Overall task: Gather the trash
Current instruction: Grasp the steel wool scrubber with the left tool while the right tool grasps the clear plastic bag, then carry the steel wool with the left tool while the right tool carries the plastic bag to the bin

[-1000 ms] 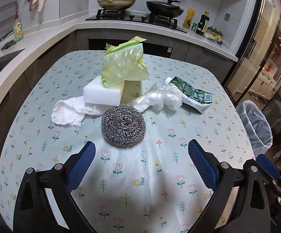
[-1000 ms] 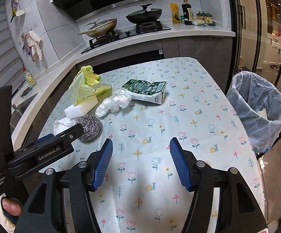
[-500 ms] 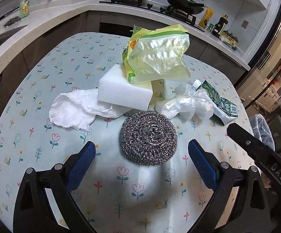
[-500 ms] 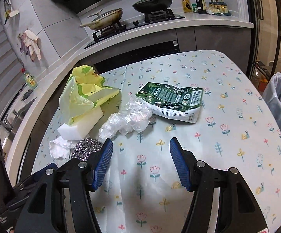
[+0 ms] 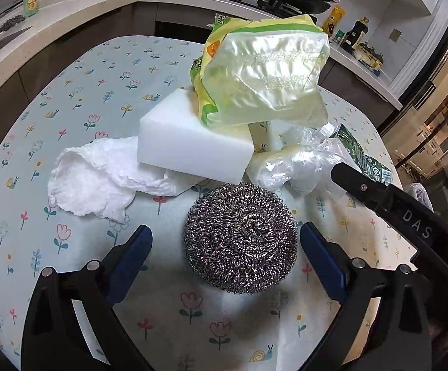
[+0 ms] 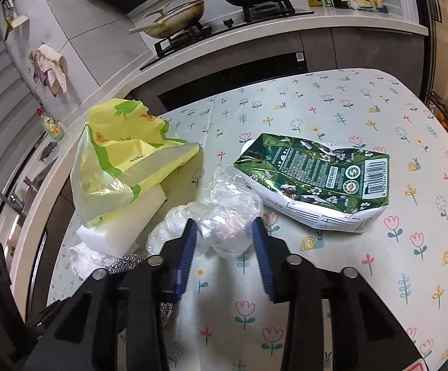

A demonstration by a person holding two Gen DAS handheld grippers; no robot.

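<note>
Right gripper (image 6: 224, 227) brought forward since earlier, jaws closing around crumpled clear plastic (image 6: 224, 213), left gripper (image 5: 225, 241) spread wide, now nearer steel scourer (image 5: 241, 239).

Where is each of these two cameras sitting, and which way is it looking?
Left wrist: rides the left gripper, looking down at the steel scourer between its open fingers; the right gripper's black arm crosses the right edge.
Right wrist: rides the right gripper, looking down at the crumpled clear plastic, its jaws closing around it; the green carton lies beyond.
Shared: scourer, clear plastic, white sponge, yellow bag, flowered tablecloth, stove.
</note>
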